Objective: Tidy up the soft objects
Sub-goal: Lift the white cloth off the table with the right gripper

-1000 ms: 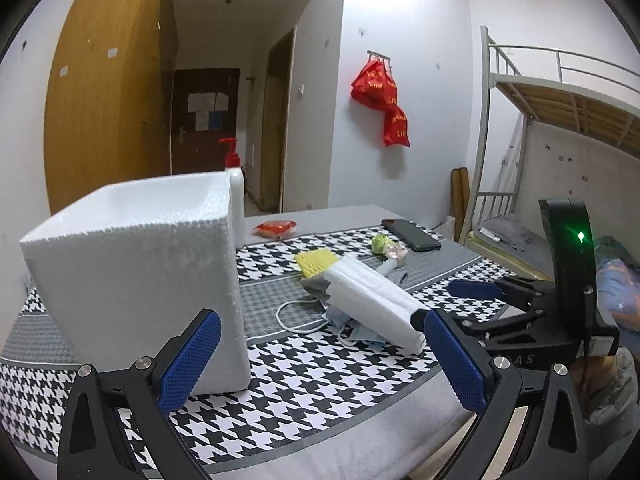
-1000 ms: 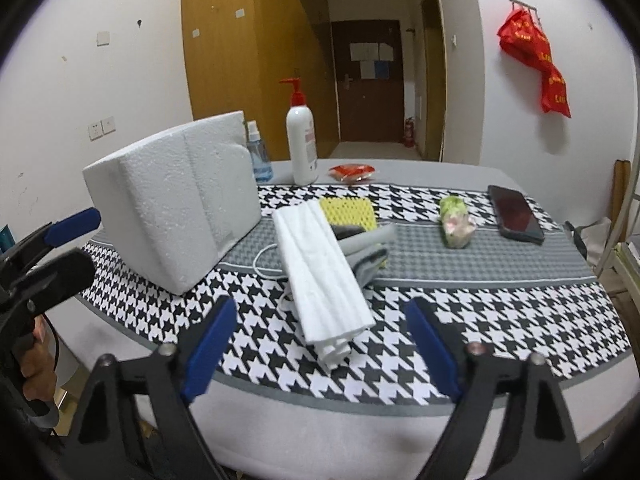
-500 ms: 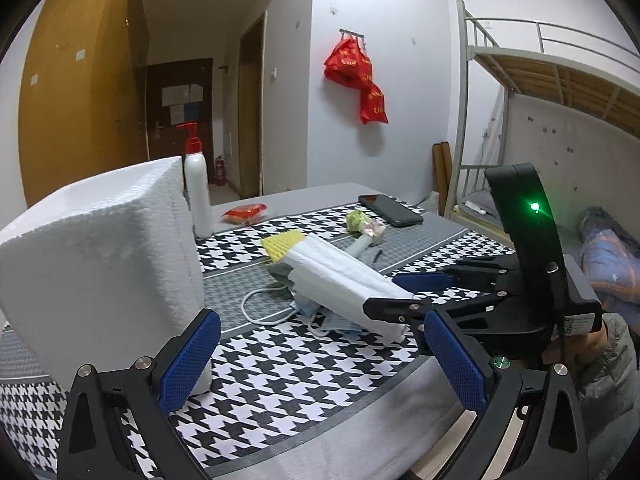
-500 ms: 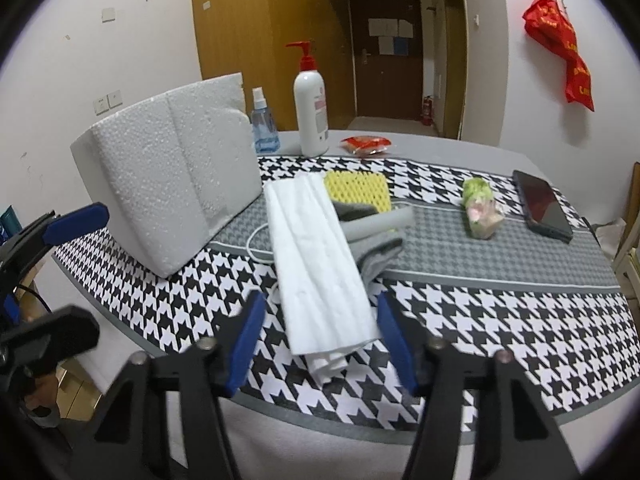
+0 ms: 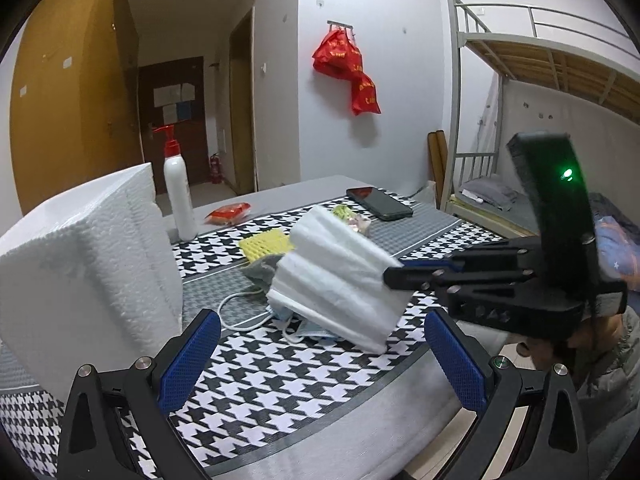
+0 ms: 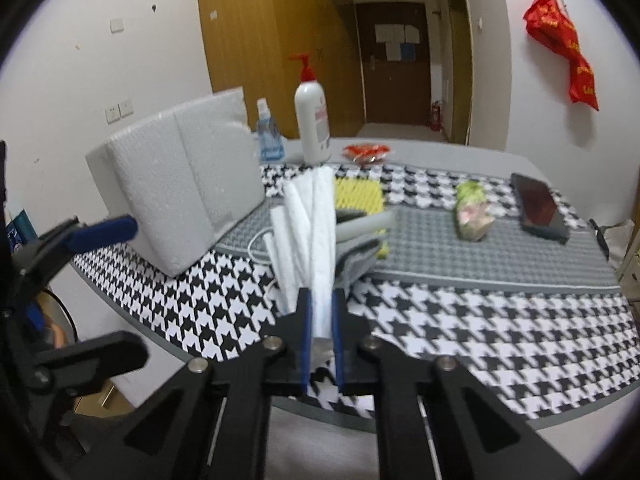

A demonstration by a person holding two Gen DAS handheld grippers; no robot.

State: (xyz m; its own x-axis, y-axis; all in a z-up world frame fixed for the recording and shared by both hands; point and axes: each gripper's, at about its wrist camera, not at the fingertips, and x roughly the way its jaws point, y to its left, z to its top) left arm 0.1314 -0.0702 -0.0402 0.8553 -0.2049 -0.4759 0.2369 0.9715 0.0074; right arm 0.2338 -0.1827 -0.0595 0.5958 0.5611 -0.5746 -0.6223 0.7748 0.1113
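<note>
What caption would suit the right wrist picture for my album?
Right gripper pinches a folded white cloth above the houndstooth table, foam box nearby.

A lived-in dormitory bedroom is showing here: a grey metal bunk bed with wooden slats [image 5: 540, 64] is standing against the white wall, a red fabric bag [image 5: 348, 68] is hanging from a wall hook, and a table under a black-and-white houndstooth cloth [image 6: 480, 320] is facing a brown wooden door [image 6: 394, 68].
</note>
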